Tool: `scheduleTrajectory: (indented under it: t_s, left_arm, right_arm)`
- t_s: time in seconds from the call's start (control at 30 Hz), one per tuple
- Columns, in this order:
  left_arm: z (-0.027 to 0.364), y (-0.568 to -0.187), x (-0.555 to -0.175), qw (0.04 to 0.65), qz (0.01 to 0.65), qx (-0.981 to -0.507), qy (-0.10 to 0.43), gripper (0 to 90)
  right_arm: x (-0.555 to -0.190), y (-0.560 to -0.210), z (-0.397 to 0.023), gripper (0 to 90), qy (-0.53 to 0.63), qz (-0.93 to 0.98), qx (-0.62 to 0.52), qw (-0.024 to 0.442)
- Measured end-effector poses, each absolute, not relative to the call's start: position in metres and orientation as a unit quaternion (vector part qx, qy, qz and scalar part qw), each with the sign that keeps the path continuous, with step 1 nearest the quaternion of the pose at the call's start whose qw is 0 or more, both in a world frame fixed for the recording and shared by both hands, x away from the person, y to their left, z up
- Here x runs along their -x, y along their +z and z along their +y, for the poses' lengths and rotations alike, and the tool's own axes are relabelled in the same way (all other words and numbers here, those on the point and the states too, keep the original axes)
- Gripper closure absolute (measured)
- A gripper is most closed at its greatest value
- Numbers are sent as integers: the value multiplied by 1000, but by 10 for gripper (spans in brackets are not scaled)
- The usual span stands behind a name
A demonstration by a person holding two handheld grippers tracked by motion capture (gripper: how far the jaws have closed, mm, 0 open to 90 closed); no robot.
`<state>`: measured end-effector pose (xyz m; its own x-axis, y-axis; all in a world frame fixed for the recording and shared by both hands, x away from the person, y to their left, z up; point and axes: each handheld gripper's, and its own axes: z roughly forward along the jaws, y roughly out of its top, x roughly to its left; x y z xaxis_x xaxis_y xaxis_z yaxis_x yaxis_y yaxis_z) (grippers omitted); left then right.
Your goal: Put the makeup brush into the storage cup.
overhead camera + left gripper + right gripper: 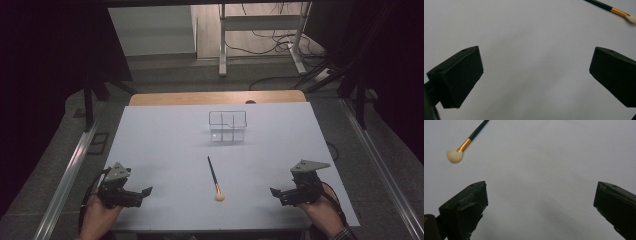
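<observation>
A makeup brush with a dark handle, a gold ferrule and a pale tip lies on the white table near the front middle, tip toward the person. Behind it stands a clear plastic organiser with compartments. My left gripper rests at the front left, jaws wide apart with nothing between them; the brush shows at the top right of its view. My right gripper rests at the front right, also open and empty, with the brush at the upper left of its view.
The white table ends at a wooden edge at the back. Metal rails run along both sides. Beyond stand a white desk frame and cables on the floor.
</observation>
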<state>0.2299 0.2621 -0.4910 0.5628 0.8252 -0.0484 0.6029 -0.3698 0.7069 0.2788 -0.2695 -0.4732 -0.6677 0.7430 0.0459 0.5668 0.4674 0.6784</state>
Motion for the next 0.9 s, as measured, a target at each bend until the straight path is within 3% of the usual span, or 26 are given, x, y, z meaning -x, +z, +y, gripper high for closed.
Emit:
scheduleTrajectory:
  t_s: [0.9]
  left_arm:
    - [258,-492,-230,342,437,-819,144,3]
  right_arm:
    - [-280,-476,-266,2,337,855,-375,119]
